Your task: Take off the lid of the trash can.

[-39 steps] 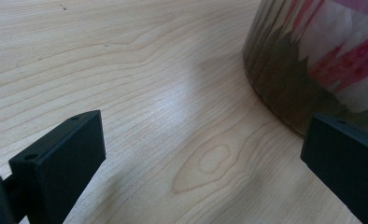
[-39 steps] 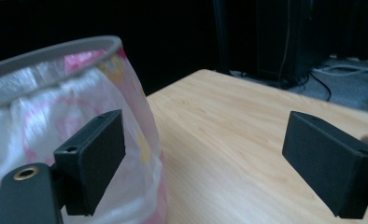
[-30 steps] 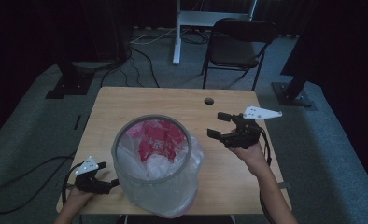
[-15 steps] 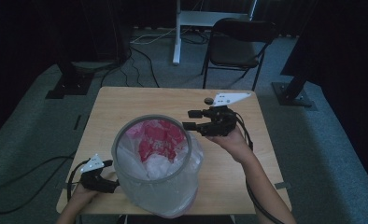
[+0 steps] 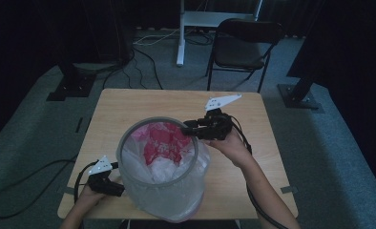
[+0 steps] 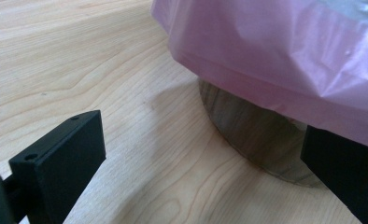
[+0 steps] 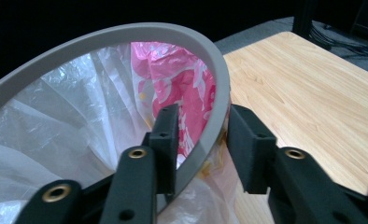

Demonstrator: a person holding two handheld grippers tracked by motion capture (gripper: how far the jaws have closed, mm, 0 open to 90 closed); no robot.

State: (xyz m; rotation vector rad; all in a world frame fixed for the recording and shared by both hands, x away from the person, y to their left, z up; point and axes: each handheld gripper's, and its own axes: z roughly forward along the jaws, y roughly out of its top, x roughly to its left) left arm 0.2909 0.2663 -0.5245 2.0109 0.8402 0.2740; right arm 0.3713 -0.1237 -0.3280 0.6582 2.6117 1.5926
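A round bin with a grey rim (image 5: 121, 150) stands at the front of the wooden table (image 5: 138, 105). A clear plastic liner (image 5: 176, 200) hangs over its outside and a crumpled pink bag (image 5: 160, 140) lies inside. My right gripper (image 5: 188, 128) is at the far right of the rim. In the right gripper view it (image 7: 201, 135) is open, with the rim (image 7: 215, 74) between its jaws; one jaw is inside against the pink bag (image 7: 182, 79). My left gripper (image 5: 114, 188) rests on the table at the bin's front left, open (image 6: 201, 135), facing the bin's base (image 6: 257, 135) under the liner (image 6: 275, 56).
A black folding chair (image 5: 243, 43) and a white desk leg (image 5: 181, 33) stand beyond the table's far edge. Cables run over the grey floor (image 5: 28, 191). Dark stand feet (image 5: 67, 88) flank the table. Bare tabletop lies behind and right of the bin.
My right gripper has moved left from the table's right side to the bin and now straddles its rim. The left gripper has edged closer to the bin's base.
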